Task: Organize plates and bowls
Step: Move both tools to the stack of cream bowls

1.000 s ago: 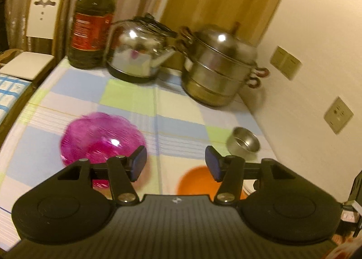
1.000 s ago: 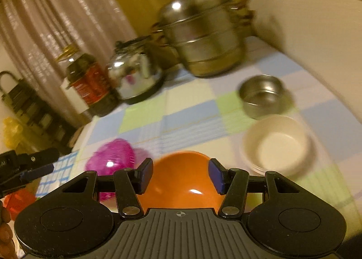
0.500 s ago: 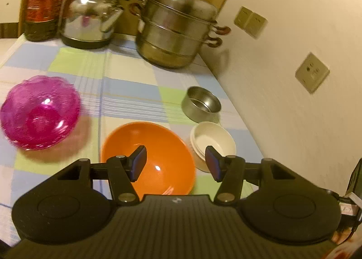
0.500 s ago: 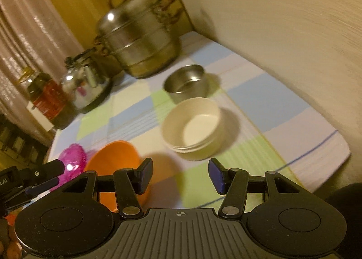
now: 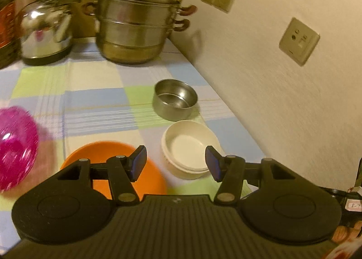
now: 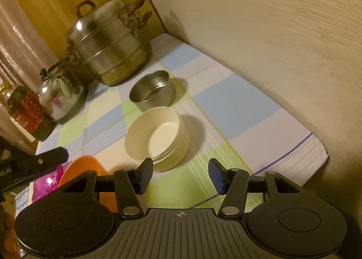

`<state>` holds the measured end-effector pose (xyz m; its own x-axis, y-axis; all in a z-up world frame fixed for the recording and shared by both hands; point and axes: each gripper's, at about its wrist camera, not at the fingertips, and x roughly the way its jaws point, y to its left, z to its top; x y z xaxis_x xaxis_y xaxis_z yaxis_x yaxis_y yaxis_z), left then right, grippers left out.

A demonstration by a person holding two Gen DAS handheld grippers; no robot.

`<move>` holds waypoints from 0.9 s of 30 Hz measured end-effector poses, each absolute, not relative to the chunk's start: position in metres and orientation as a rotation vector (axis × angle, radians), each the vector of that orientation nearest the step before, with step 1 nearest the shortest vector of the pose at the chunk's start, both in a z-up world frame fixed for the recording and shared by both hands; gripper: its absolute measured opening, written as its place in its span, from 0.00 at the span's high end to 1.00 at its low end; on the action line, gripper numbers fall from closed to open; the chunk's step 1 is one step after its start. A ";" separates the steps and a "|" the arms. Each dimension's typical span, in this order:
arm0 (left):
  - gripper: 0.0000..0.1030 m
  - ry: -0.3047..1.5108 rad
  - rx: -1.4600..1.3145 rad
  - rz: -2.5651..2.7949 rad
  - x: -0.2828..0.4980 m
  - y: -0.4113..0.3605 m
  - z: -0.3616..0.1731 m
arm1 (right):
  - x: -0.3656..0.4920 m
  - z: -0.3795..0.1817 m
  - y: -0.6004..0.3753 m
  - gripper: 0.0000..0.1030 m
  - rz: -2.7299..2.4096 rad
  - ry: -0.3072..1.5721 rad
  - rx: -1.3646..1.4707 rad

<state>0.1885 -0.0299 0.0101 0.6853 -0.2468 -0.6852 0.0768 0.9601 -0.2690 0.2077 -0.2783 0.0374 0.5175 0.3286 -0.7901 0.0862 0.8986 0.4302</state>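
Checked tablecloth (image 5: pixel 95 91) runs to wall, near edge hidden by gripper bodies. Steamer pot (image 5: pixel 138 21) at back, whole. Kettle (image 5: pixel 45 32) beside it. Oil bottle (image 6: pixel 27 114) cut off in left view. Pink bowl (image 5: pixel 15 145) blurred, cropped. Orange bowl (image 5: pixel 113 157) half hidden. Cream bowls (image 5: pixel 190 148) nested, touching steel bowl (image 5: pixel 175 98) behind. Left gripper (image 5: pixel 175 162), right gripper (image 6: pixel 178 175): fingers apart, holding nothing.

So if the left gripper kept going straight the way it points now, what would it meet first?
Most likely the cream bowl stack: it sits between the open fingers of the left gripper, just ahead. Depth is unclear; nothing is held.
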 end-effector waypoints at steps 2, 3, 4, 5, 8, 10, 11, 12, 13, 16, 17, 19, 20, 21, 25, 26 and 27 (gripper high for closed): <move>0.49 0.815 -0.207 -0.204 0.202 -0.035 0.009 | 0.212 0.036 -0.280 0.47 0.151 1.028 0.454; 0.49 0.824 -0.193 -0.212 0.209 -0.038 0.008 | 0.215 0.035 -0.280 0.47 0.151 1.030 0.454; 0.49 0.835 -0.178 -0.224 0.217 -0.041 0.007 | 0.218 0.034 -0.281 0.47 0.151 1.033 0.455; 0.49 0.844 -0.169 -0.231 0.223 -0.043 0.005 | 0.221 0.033 -0.281 0.47 0.151 1.035 0.456; 0.50 0.872 -0.146 -0.243 0.244 -0.046 0.000 | 0.230 0.028 -0.280 0.47 0.155 1.047 0.453; 0.52 0.895 -0.137 -0.253 0.258 -0.049 -0.004 | 0.237 0.024 -0.279 0.47 0.158 1.058 0.452; 0.54 0.905 -0.130 -0.256 0.264 -0.050 -0.006 | 0.240 0.021 -0.278 0.47 0.157 1.064 0.450; 0.55 0.920 -0.119 -0.259 0.270 -0.052 -0.009 | 0.243 0.019 -0.277 0.47 0.156 1.073 0.450; 0.55 0.933 -0.111 -0.265 0.276 -0.054 -0.013 | 0.246 0.016 -0.277 0.47 0.156 1.080 0.454; 0.56 0.975 -0.089 -0.278 0.290 -0.058 -0.024 | 0.257 0.008 -0.275 0.47 0.152 1.091 0.458; 0.57 0.986 -0.080 -0.274 0.294 -0.059 -0.027 | 0.261 0.006 -0.274 0.47 0.149 1.096 0.456; 0.58 1.006 -0.058 -0.271 0.301 -0.060 -0.033 | 0.268 0.000 -0.274 0.47 0.150 1.107 0.458; 0.59 1.015 -0.056 -0.274 0.304 -0.061 -0.036 | 0.271 -0.003 -0.273 0.48 0.148 1.114 0.456; 0.60 1.023 -0.053 -0.273 0.307 -0.061 -0.038 | 0.275 -0.006 -0.273 0.48 0.148 1.120 0.457; 0.63 1.057 -0.041 -0.264 0.317 -0.061 -0.049 | 0.287 -0.017 -0.269 0.48 0.151 1.139 0.448; 0.64 1.067 -0.038 -0.263 0.320 -0.062 -0.053 | 0.289 -0.019 -0.269 0.49 0.151 1.142 0.446; 0.65 1.079 -0.034 -0.263 0.321 -0.062 -0.056 | 0.292 -0.022 -0.268 0.51 0.150 1.148 0.445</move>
<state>0.3213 -0.0623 -0.0563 0.4440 -0.2285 -0.8664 0.1956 0.9683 -0.1551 0.2921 -0.2684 -0.0220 0.4111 0.3386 -0.8464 0.1106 0.9031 0.4150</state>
